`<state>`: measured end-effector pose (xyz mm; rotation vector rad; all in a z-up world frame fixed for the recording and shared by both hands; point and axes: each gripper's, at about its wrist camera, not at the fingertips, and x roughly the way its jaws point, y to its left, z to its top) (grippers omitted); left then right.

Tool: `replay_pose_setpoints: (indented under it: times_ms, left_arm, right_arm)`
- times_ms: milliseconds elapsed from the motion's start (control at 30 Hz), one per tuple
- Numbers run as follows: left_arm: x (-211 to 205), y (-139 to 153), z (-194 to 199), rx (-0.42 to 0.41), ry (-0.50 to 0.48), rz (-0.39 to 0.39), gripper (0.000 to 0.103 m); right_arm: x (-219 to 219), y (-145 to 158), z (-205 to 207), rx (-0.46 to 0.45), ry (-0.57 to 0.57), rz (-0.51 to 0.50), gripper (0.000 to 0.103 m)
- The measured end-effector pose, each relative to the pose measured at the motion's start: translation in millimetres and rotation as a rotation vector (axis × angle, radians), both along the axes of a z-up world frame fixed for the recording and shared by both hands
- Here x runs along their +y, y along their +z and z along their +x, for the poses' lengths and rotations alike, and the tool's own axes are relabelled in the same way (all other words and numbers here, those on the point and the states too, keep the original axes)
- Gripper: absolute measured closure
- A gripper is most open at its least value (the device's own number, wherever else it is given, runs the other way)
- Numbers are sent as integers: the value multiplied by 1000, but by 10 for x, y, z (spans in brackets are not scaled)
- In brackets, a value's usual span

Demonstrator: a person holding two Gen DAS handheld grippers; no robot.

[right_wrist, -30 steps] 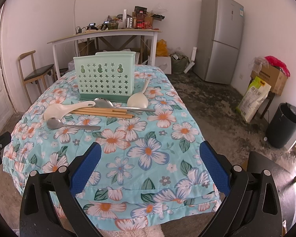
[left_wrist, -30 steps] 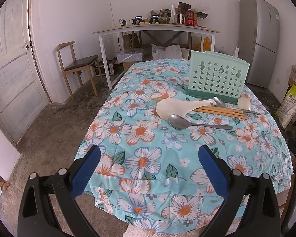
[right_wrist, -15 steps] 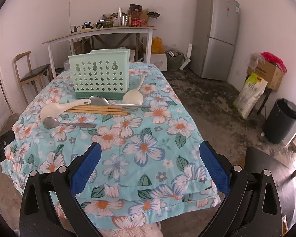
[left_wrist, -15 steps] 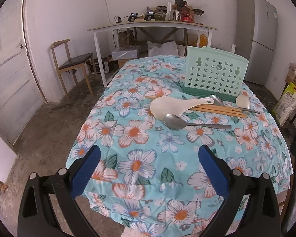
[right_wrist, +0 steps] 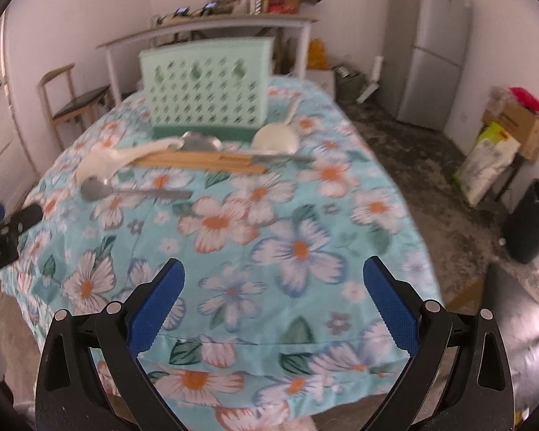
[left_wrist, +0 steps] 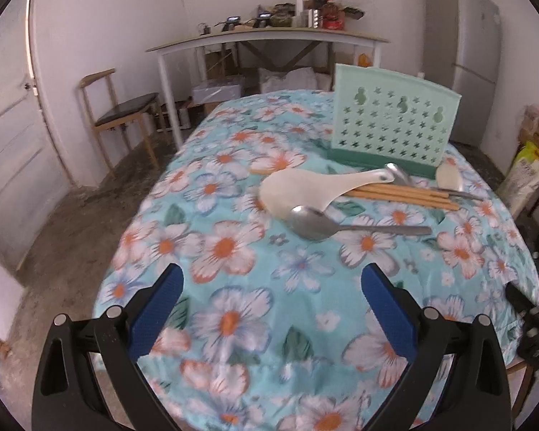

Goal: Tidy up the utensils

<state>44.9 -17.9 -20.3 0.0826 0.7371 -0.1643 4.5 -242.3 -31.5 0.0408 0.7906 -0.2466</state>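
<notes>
A: What is sitting nearest the cameras?

B: Both hand-held grippers are hanging over the near edge of the table (left_wrist: pixel 212 323), each spread wide and holding nothing: the left gripper (left_wrist: pixel 269 309) and the right gripper (right_wrist: pixel 271 305).

A: And beyond them?

B: A steel spoon (left_wrist: pixel 345 228) is lying nearest, ahead and a little right of the left gripper, with its long axis running across the view, bowl to the left and handle to the right. From the right gripper it is lying ahead and well to the left.

A: So which one is closer?

B: I am judging the left one nearer to it; a grasp would need the fingers turned across that handle.

A: Farther back?

B: A white rice paddle (left_wrist: pixel 305 190) is touching the spoon's bowl, resting over some chopsticks (left_wrist: pixel 406 194). A second spoon (left_wrist: pixel 399 176) and a white ladle (left_wrist: pixel 449 179) are lying just behind, and the green holder (left_wrist: pixel 391 122) is standing upright farthest off, apparently empty.
</notes>
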Motion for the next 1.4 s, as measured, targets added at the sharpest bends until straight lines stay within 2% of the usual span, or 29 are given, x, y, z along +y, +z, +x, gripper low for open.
replay_pose_setpoints:
  times_ms: [133, 233, 333, 467, 667, 833, 933, 1000, 1167, 1267, 1400]
  left_arm:
    - [5, -40, 169, 7, -36, -84, 10]
    - [-6, -77, 348, 28, -58, -137, 22]
    - [12, -153, 513, 59, -66, -191, 38]
    - [85, -316, 747, 142, -54, -276, 60]
    - [167, -524, 969, 222, -53, -409, 67]
    - [148, -558, 982, 222, -63, -430, 71]
    - [168, -573, 993, 228, -38, -429, 86]
    - [229, -592, 999, 240, -35, -462, 95]
    - [401, -584, 911, 247, -41, -527, 97]
    - [575, -538, 834, 248, -20, -529, 98]
    - [956, -507, 730, 244, 46, -517, 97]
  right_arm:
    - [52, -174, 208, 33, 62, 12, 8]
    - [72, -302, 342, 51, 103, 30, 8]
    - [95, -420, 439, 72, 145, 54, 8]
    - [110, -457, 454, 38, 177, 59, 8]
    - [70, -480, 462, 7, 190, 84, 8]
    - [51, -472, 463, 4, 188, 97, 8]
    - [50, -467, 454, 7, 188, 96, 8]
    - [45, -460, 469, 21, 198, 92, 8]
    - [36, -309, 475, 36, 242, 84, 13]
    - [89, -69, 466, -34, 283, 24, 13]
    - [373, 206, 616, -127, 409, -91, 14]
